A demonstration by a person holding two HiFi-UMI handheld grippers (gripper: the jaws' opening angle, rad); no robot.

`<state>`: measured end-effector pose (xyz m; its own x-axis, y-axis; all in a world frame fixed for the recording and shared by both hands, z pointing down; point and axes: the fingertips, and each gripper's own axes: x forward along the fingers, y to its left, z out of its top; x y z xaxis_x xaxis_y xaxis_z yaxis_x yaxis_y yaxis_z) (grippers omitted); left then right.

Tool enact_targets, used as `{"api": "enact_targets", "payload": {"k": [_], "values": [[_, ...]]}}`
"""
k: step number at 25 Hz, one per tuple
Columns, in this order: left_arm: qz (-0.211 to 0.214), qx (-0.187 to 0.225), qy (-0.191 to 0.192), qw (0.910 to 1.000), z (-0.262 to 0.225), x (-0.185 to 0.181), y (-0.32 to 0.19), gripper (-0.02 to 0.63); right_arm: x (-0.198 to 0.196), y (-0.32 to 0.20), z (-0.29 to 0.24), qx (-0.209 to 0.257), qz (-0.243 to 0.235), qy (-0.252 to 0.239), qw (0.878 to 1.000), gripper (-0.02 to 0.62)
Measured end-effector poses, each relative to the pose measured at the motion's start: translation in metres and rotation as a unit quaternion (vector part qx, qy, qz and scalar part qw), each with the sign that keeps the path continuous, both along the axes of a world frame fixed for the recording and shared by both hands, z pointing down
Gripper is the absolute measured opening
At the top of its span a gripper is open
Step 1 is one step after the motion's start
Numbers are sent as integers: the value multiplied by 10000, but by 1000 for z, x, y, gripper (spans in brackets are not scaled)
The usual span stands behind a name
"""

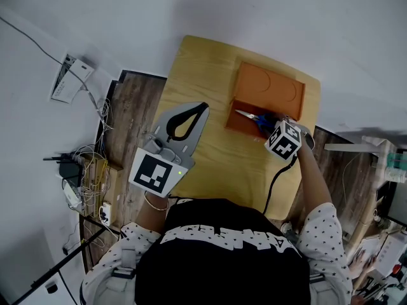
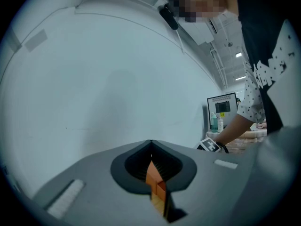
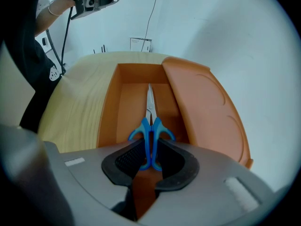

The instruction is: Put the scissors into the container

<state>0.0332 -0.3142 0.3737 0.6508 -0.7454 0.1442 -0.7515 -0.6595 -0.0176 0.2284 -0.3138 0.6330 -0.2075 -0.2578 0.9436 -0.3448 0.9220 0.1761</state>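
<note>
- Jaws of the right gripper (image 3: 150,159) are closed on the blue handles of the scissors (image 3: 149,126), gripping them from both sides.
- From that grip the steel blades run straight ahead, closed together, over the open inside of the orange container (image 3: 109,107). The handles sit at its near end. Whether the tips touch the bottom cannot be told.
- In the head view the right gripper (image 1: 270,127) hangs at the near edge of the container (image 1: 236,127), with the scissors (image 1: 251,115) reaching out to its left across the opening.
- The marker cube (image 1: 283,140) rides just behind those jaws, and a black cable (image 1: 275,183) drops from it toward the person.
- Just right of the held blades, the flat orange lid (image 3: 202,98) lies beside the container; in the head view the lid (image 1: 270,84) lies on the far side of the opening.
- The left gripper (image 1: 204,106) is well off to the left of the container, raised above the wooden table (image 1: 210,161). Its jaw tips meet and there is nothing between them.
- The left gripper's own view shows the same: the left gripper (image 2: 150,147) is closed and empty, and only a sliver of orange and wood shows through the slit below the tips.
- Beyond its jaws is a plain white wall (image 2: 94,88), with the right gripper's marker cube (image 2: 209,146) off to the right.
- Around the table is dark plank floor (image 1: 130,113).
</note>
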Motion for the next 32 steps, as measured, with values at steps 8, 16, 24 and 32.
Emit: {"api": "enact_targets", "payload": {"k": [8,16,24,32], "values": [[-16,-15,-29,10000,1,0,0,0,0,-1,-3,69,41,-56,10000,101],[-38,-11,-25,10000,1,0,0,0,0,-1,-8,141,108,-212,9996,121],[-11,-14,-2,10000,0,2,3,0,2,-4,-16,300,322,-374,9983,121],[42,82,-1,10000,-6,5,7,0,11,-21,-43,974,1282,-1067,9812,14]]}}
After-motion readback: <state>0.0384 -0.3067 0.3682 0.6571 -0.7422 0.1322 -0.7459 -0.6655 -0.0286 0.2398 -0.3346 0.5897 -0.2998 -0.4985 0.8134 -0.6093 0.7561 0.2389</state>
